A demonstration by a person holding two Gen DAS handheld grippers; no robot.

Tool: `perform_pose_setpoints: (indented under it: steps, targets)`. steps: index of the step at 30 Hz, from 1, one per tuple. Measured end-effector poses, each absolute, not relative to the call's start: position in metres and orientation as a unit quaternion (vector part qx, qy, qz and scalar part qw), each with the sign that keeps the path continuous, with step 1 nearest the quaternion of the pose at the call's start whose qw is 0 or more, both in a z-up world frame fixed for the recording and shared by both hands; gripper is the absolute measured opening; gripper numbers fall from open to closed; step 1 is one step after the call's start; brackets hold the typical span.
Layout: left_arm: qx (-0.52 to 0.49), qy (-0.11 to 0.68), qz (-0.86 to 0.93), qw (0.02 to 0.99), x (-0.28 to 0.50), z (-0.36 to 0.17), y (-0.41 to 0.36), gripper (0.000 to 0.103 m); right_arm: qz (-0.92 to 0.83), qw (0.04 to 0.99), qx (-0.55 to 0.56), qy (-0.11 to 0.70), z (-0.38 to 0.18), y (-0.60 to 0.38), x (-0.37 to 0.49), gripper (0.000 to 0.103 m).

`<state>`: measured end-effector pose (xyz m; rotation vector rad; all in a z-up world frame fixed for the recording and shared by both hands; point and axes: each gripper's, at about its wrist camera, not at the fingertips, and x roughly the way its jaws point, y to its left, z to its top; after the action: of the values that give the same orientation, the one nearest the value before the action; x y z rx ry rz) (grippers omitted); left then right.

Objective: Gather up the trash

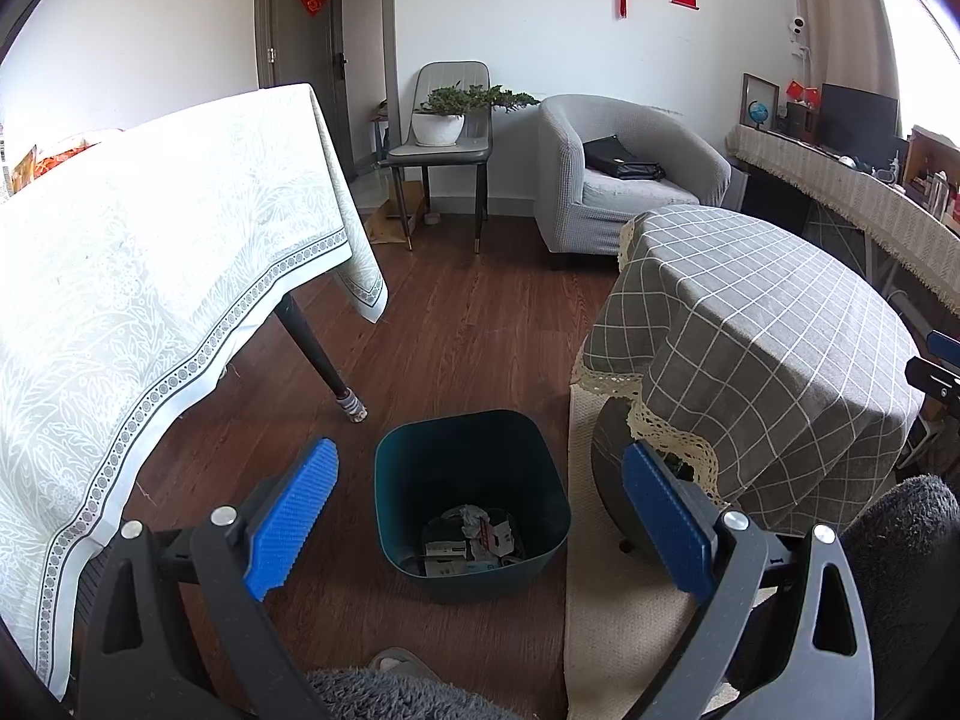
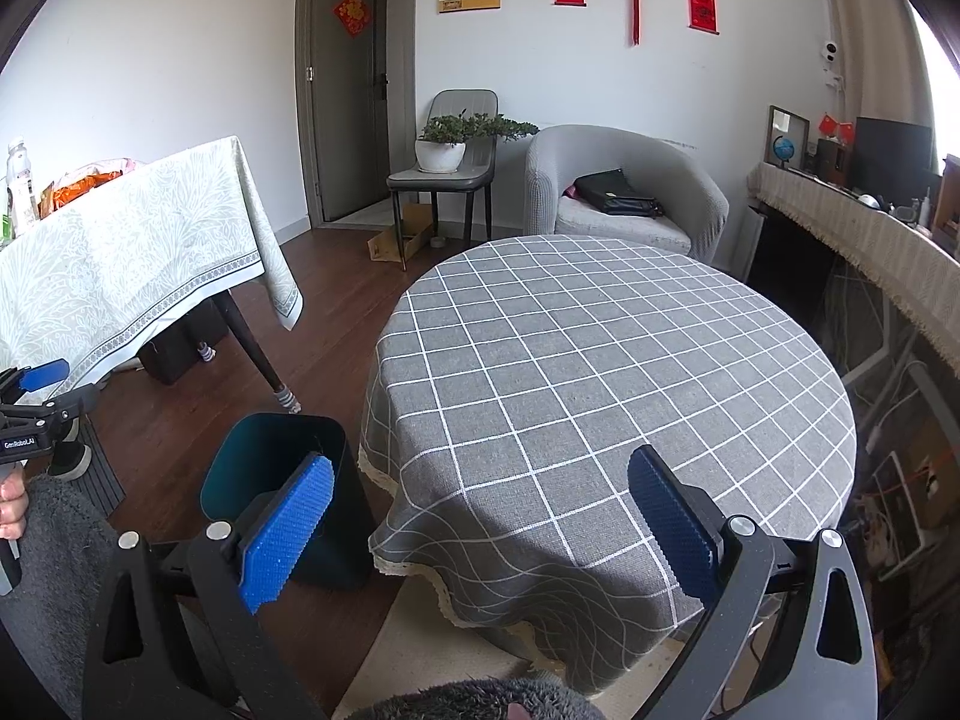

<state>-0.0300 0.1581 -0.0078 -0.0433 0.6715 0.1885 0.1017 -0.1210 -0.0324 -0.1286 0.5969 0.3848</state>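
A dark teal bin (image 1: 474,468) stands on the wooden floor between two tables, with crumpled paper and small boxes of trash (image 1: 471,540) at its bottom. My left gripper (image 1: 480,522) hangs open above and in front of the bin, nothing between its blue pads (image 1: 291,522). In the right wrist view the same bin (image 2: 270,462) stands left of the round table, partly behind my left pad. My right gripper (image 2: 480,534) is open and empty over the near edge of the grey checked tablecloth (image 2: 600,372). The left gripper (image 2: 36,402) shows at the far left, held by a hand.
A table with a pale leaf-patterned cloth (image 1: 150,276) stands at the left, its dark leg (image 1: 318,354) near the bin. A beige rug (image 1: 606,600) lies under the round table. Behind are a chair with a potted plant (image 1: 447,120), a grey armchair (image 1: 618,174) and a long shelf (image 1: 840,192).
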Motion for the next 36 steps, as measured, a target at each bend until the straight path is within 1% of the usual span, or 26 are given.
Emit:
perform_pose_setpoints:
  steps: [36]
  targets:
    - [-0.023, 0.330, 0.092, 0.939, -0.0301, -0.0101, 0.1590, 0.098, 0.188, 0.936, -0.062, 0.292, -0.0317, -0.1189, 0.1013, 0.099]
